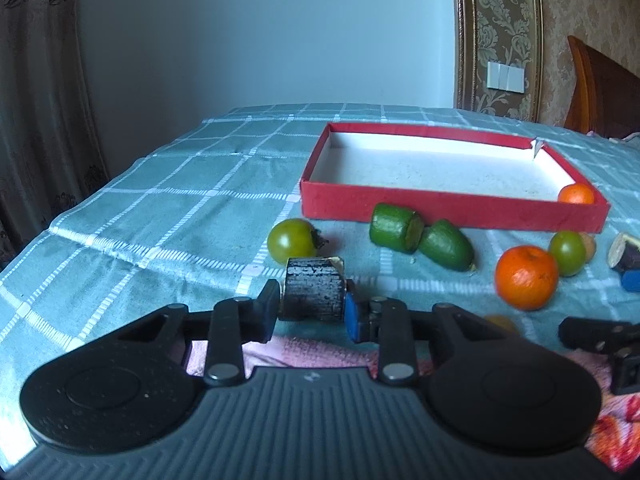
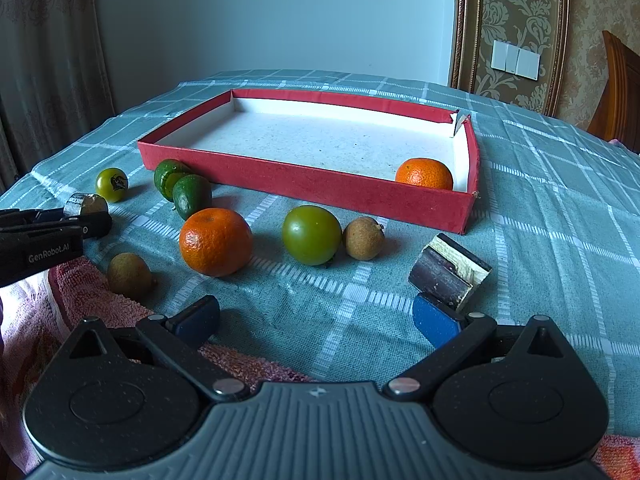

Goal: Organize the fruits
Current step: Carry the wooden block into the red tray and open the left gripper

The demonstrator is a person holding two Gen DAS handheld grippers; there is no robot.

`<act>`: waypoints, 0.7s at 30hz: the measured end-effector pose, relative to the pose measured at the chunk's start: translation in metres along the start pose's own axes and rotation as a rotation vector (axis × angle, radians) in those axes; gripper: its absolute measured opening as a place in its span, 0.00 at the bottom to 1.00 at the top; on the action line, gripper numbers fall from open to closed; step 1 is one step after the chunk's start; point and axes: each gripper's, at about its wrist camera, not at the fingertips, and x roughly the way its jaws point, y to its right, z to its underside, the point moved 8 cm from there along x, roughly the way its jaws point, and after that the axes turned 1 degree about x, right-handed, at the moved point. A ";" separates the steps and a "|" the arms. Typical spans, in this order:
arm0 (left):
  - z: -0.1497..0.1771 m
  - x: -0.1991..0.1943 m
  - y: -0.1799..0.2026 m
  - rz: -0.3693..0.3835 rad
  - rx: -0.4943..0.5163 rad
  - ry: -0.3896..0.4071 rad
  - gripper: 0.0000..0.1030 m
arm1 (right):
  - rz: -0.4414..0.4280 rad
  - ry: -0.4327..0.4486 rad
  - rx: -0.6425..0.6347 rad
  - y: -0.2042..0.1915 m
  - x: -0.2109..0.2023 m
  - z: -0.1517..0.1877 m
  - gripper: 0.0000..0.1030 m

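**Between my left claw's pads: a dark cane chunk**

On the teal checked cloth of the bench (image 2: 540,208), my left claw (image 1: 312,300) is pinched on a short dark cane chunk (image 1: 314,290), one pad on each side of it, right at the near edge by a pink towel (image 2: 80,292). Just beyond it sits a green tomato (image 1: 292,240), and farther right two green cut pieces (image 1: 420,236) lie touching in front of the red box (image 2: 320,188).

My right claw (image 2: 316,320) stands spread wide with nothing between its pads; its right pad (image 2: 436,320) is just beside a second cane chunk (image 2: 448,276), perhaps touching it, though I cannot tell for sure from this angle.

Inside the box, one orange (image 2: 424,174) rests in the near right corner. Outside, a larger orange (image 2: 216,246), another green tomato (image 2: 312,234) and a small brown fruit (image 2: 363,238) lie in a row before the box's front wall, the last two touching. One more brown fruit (image 2: 129,274) sits at the towel's edge
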 end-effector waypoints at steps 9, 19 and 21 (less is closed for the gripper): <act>-0.063 0.001 0.017 0.013 0.058 0.109 0.29 | 0.001 0.000 -0.001 0.001 0.000 0.000 1.00; -0.095 0.082 0.031 0.026 0.070 0.030 0.30 | 0.001 0.001 0.000 0.001 -0.001 0.000 1.00; -0.090 0.092 0.031 0.020 0.063 0.000 0.34 | 0.001 0.001 0.000 0.001 -0.001 -0.001 1.00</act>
